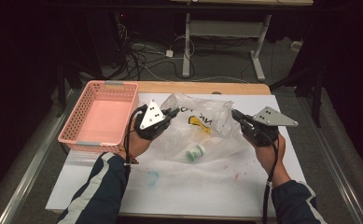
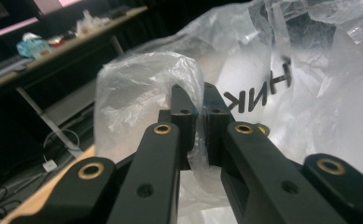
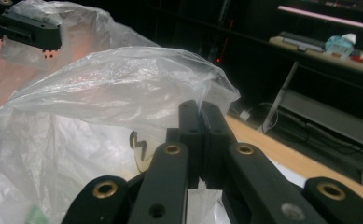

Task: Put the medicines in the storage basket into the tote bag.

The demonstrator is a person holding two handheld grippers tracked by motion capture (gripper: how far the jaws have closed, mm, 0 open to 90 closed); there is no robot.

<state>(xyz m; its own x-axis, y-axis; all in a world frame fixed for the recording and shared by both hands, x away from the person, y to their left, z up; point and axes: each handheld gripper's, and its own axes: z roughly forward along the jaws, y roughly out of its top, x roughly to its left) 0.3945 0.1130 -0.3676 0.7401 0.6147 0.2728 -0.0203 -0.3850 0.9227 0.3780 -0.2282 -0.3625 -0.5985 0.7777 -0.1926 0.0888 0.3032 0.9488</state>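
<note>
Clear plastic bag [image 1: 202, 128] lies on the white sheet just right of the pink basket [image 1: 100, 116]. Left gripper [image 1: 173, 113] pinches the bag's left edge; right gripper [image 1: 235, 114] clamps its right edge. The high view shows a small bottle [image 1: 195, 152] inside; the left gripper view shows film [image 2: 195, 135] caught between the jaws.

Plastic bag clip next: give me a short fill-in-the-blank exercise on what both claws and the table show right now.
1. Both claws, left claw and right claw, are shut on the ____.
2. The basket at the table's left is ____ in colour.
3. Inside the bag lies a small ____ with a green cap.

Missing words: bag; pink; bottle
</note>
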